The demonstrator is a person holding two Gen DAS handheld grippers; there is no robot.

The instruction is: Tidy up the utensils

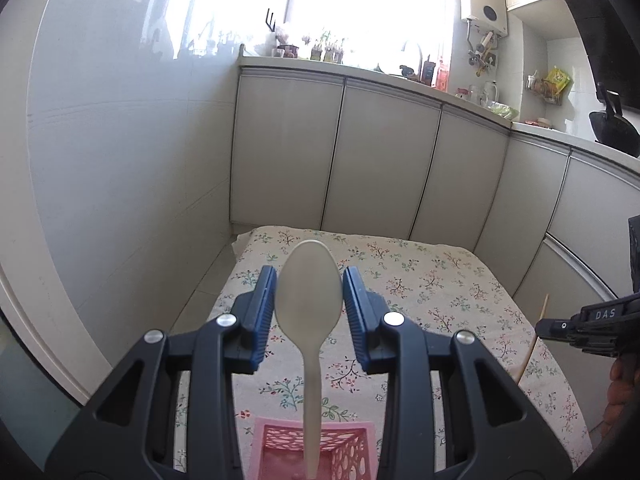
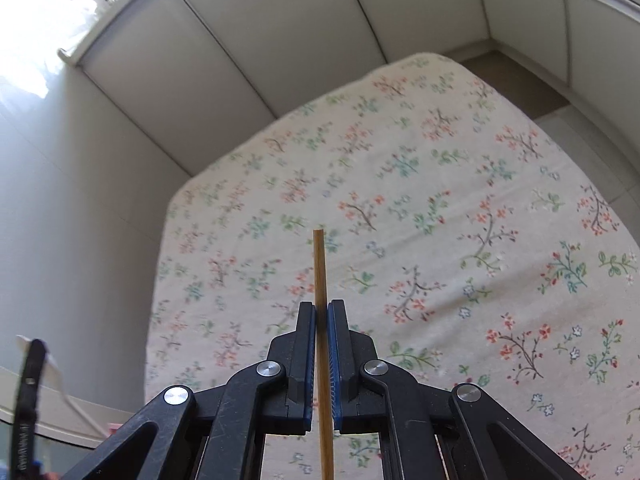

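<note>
My left gripper [image 1: 309, 276] is shut on a white plastic spoon [image 1: 310, 344], with its blue pads pressing both sides of the bowl. The spoon's handle hangs down into a pink perforated basket [image 1: 352, 450] on the flowered tablecloth [image 1: 432, 280]. In the right wrist view, my right gripper [image 2: 322, 306] is shut on a thin wooden chopstick [image 2: 319, 264], which sticks out past the fingertips above the cloth. The same chopstick [image 1: 538, 336] and the right gripper's black body show at the right edge of the left wrist view. The basket's inside is mostly hidden.
Grey cabinet doors [image 1: 384, 168] close off the table's far side, and a tiled wall [image 1: 120, 160] stands on the left. A cluttered counter [image 1: 460, 96] runs above the cabinets. A person's hand [image 1: 620, 400] holds the right gripper at the right edge.
</note>
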